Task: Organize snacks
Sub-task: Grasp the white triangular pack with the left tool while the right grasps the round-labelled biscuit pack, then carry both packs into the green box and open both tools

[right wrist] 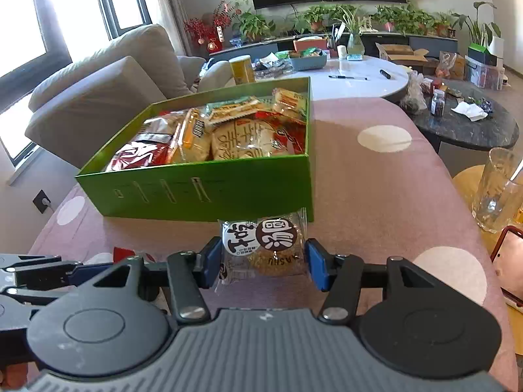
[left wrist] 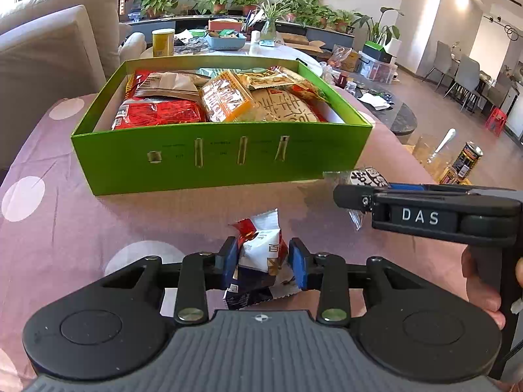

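A green box [left wrist: 222, 160] full of snack packs stands on the pink dotted tablecloth; it also shows in the right wrist view [right wrist: 209, 196]. My left gripper [left wrist: 261, 258] is shut on a white and red snack packet [left wrist: 261, 245], with a dark packet [left wrist: 248, 290] under it on the cloth. My right gripper [right wrist: 261, 261] is shut on a clear cookie packet [right wrist: 264, 248] with brown and white round labels, just in front of the box's near right corner. The right gripper also shows in the left wrist view [left wrist: 346, 196], to the right of the left one.
A glass pitcher [right wrist: 497, 192] stands at the table's right edge, with a can [left wrist: 464, 160] beyond it. A sofa [right wrist: 98, 91] is to the left. A white round table [right wrist: 353, 78] and a dark table [right wrist: 470, 124] with clutter lie behind.
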